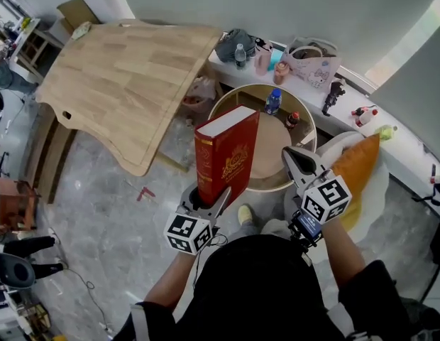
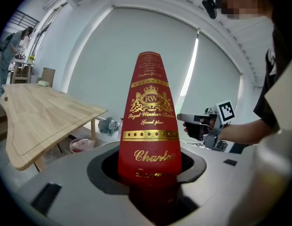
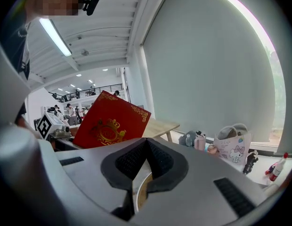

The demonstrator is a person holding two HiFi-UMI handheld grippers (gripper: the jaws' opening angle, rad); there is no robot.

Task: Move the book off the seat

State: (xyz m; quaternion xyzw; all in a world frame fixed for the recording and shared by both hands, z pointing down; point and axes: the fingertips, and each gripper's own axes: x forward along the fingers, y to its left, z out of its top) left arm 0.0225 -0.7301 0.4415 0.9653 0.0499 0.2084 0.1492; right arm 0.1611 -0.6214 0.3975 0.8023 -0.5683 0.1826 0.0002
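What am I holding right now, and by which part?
The left gripper clamps the red book at its lower end, jaws on both covers beside the spine; the book stands upright. The right gripper holds nothing, jaws together.

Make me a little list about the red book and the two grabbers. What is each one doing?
Red book: upright, held up in the air
Left gripper: jaws shut on the book's bottom end
Right gripper: jaws together, holding nothing, beside the book
Round table: beyond the book, with a bottle standing on it
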